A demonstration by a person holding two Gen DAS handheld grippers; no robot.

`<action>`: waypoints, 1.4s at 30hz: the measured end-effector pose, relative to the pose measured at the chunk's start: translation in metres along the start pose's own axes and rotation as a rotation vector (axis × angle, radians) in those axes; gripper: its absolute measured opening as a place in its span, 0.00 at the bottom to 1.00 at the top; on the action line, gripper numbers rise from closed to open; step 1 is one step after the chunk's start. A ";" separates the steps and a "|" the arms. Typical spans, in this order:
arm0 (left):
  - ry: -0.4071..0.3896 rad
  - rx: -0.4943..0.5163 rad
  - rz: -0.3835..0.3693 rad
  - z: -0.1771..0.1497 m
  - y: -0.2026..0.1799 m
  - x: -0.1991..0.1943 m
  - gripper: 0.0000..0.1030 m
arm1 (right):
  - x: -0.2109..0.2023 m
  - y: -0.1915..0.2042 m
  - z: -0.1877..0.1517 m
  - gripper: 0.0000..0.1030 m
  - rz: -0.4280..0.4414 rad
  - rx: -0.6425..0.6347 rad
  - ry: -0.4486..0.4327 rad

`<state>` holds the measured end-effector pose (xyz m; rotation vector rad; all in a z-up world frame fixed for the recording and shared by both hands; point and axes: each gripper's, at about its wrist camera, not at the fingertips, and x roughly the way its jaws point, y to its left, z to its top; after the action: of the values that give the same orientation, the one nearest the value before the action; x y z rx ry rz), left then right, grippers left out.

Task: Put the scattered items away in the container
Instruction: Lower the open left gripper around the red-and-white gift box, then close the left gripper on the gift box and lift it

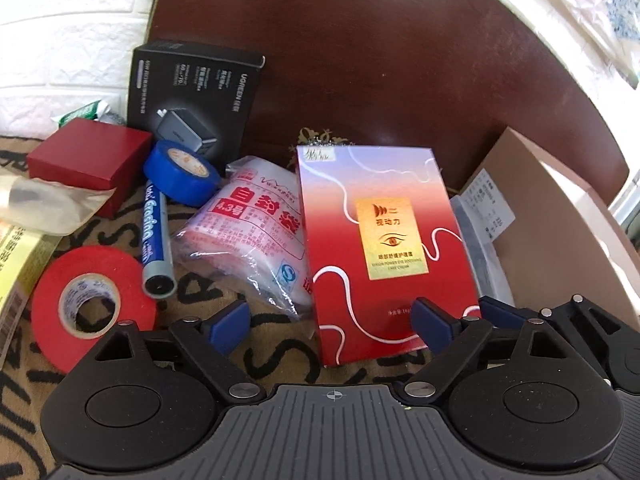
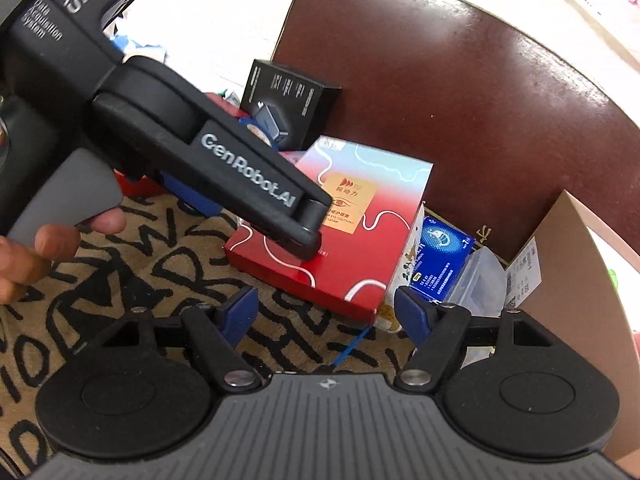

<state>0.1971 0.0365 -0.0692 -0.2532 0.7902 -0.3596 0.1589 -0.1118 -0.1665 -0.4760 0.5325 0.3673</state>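
A flat red box with white curves and a gold label point(image 1: 380, 240) point(image 2: 344, 256) lies on the patterned cloth, leaning toward the cardboard container point(image 1: 560, 220) point(image 2: 568, 280) at the right. My left gripper point(image 1: 330, 326) is open. Its right finger overlaps the box's near right corner, and its left finger stands beside a clear bag of zip bags point(image 1: 256, 232). In the right wrist view one left-gripper fingertip point(image 2: 308, 236) rests on the box's top face. My right gripper point(image 2: 326, 314) is open, with the box's near corner between its fingers and neither pad pressing on it.
A red tape roll point(image 1: 92, 304), blue tape roll point(image 1: 182, 172), blue marker point(image 1: 156, 240), small red box point(image 1: 88, 160) and black charger box point(image 1: 192, 96) lie to the left. The container holds a blue packet point(image 2: 440, 256) and clear plastic case point(image 2: 480, 284). A brown panel point(image 1: 400, 60) stands behind.
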 end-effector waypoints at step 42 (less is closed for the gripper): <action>0.148 0.116 -0.033 -0.136 -0.067 -0.146 0.67 | -0.170 0.049 -0.081 0.52 0.226 0.105 0.057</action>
<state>-0.0114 0.0235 -0.0436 -0.1325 0.9077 -0.4575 -0.0318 -0.1487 -0.1489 -0.3261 0.6602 0.5403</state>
